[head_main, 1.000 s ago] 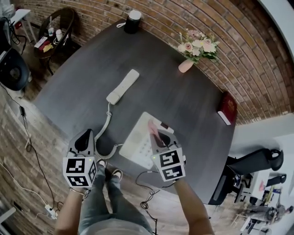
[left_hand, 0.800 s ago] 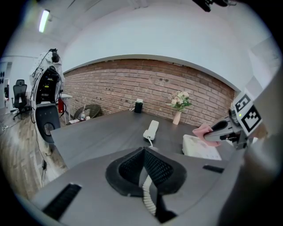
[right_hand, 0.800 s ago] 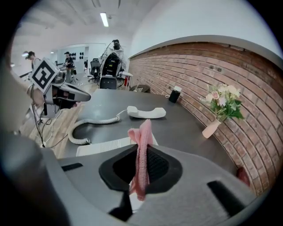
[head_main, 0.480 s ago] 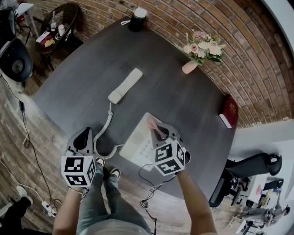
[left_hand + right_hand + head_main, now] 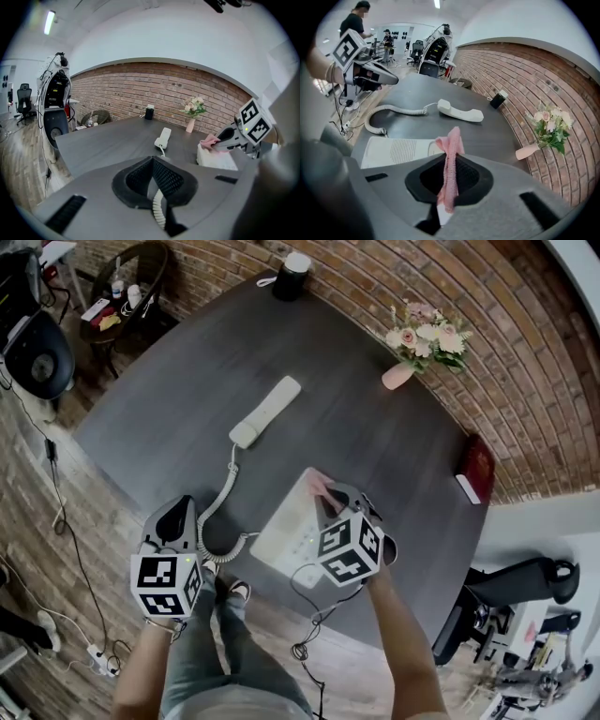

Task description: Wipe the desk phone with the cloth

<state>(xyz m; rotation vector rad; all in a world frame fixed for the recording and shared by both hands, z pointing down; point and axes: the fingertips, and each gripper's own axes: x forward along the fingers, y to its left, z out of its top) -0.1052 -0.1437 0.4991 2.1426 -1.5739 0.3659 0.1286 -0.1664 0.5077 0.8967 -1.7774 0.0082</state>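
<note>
Left gripper (image 5: 178,519) hangs at the bench (image 5: 169,399) front edge, fingers closed together on the white coiled cord (image 5: 158,211). You only catch that pinch in the left gripper view; from the head view the gripper body covers it. The handset (image 5: 265,411) lies off the hook further back. The desk phone (image 5: 286,531) is a plain white base near the front edge, and its speaker slots show only in the right gripper view. The right gripper (image 5: 323,505) fingers are clamped tight on a bunched pink cloth (image 5: 450,154), whose tip sits on the phone's far end.
</note>
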